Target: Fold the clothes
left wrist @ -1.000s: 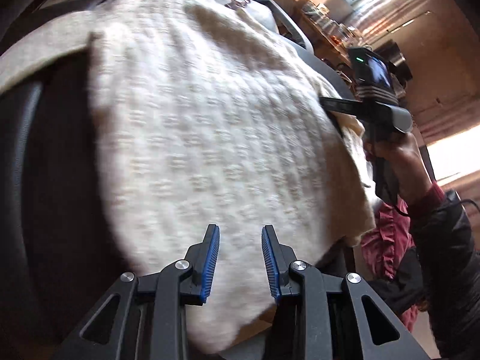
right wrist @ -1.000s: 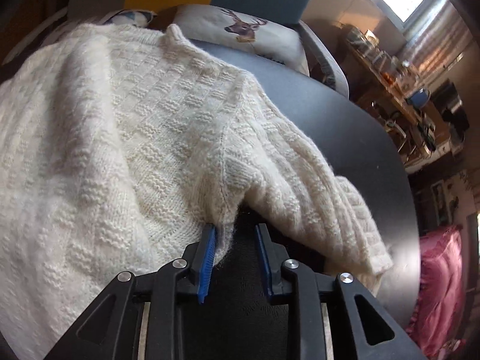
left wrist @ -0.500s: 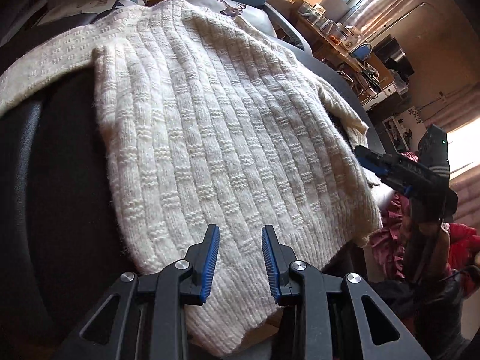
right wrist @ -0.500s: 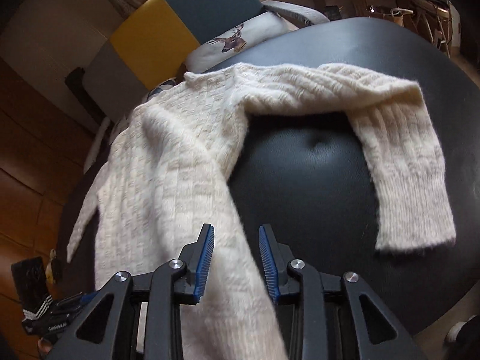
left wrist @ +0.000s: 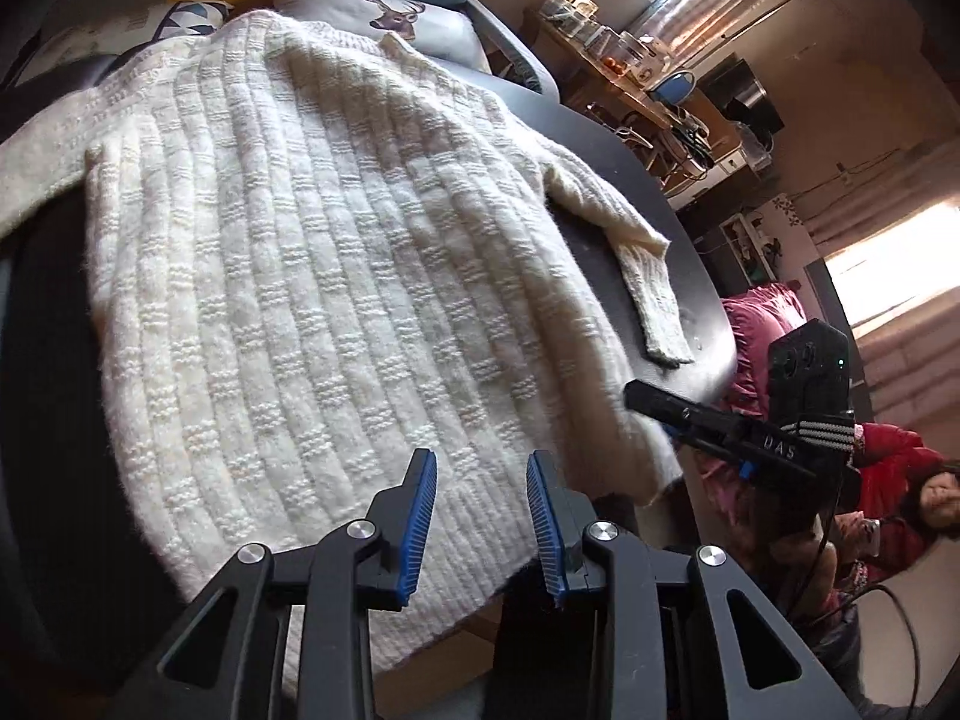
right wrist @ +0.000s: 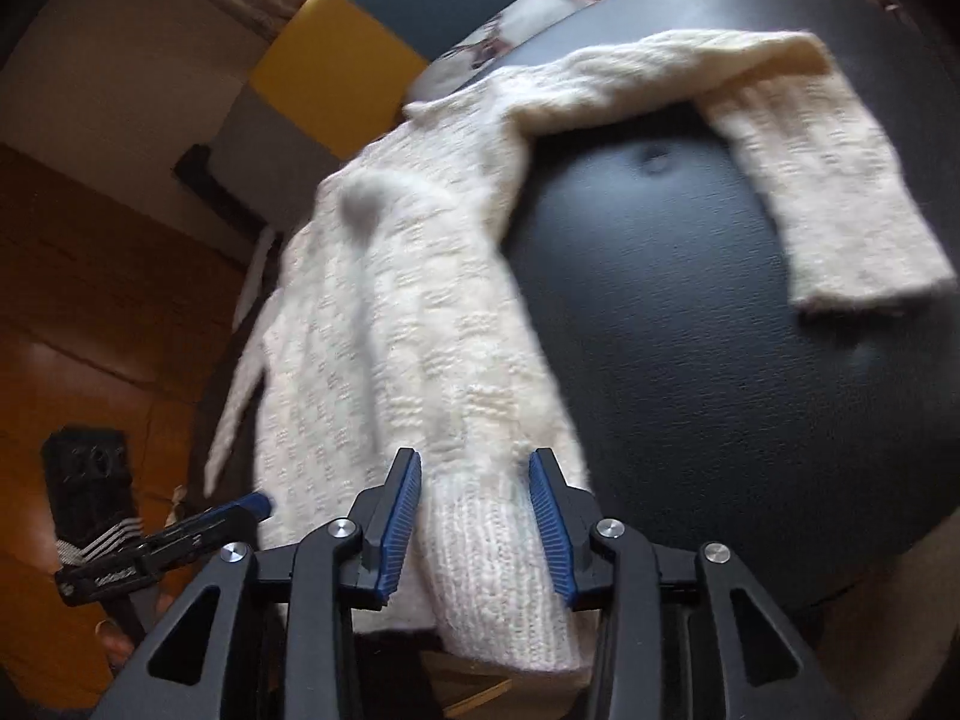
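Since the earlier frames I am watching my right tool (right wrist: 474, 516) dropping back to the hem, and the sweater (left wrist: 312, 276) is lying flatter on the black counter (right wrist: 690, 348), its sleeve (right wrist: 828, 180) bending toward 3 o'clock. Both tools are gaping wide and gripping nothing. My left tool (left wrist: 480, 516) is hovering over the ribbed hem, the body spreading toward 12 o'clock. The right tool is straddling the hem corner, the left tool showing at its 8 o'clock.
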`<act>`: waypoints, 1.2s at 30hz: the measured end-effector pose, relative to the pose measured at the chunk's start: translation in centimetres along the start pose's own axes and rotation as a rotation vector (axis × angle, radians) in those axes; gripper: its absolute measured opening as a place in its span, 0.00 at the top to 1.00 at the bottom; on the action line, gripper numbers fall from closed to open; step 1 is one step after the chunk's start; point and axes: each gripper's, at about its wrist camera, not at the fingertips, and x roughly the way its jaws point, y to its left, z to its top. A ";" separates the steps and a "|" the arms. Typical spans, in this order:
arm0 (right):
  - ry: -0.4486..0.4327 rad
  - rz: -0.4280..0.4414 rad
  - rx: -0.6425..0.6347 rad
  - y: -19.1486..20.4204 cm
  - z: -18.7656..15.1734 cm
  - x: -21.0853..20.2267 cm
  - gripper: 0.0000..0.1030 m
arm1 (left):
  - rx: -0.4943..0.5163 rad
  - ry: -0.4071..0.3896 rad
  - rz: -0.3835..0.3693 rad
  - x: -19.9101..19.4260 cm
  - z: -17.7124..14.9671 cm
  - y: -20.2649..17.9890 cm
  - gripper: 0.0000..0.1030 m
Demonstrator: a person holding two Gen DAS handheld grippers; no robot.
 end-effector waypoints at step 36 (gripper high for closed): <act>-0.143 -0.005 0.007 -1.6 -0.9 -4.8 0.59 | 0.147 0.168 0.167 8.6 1.9 -6.7 0.47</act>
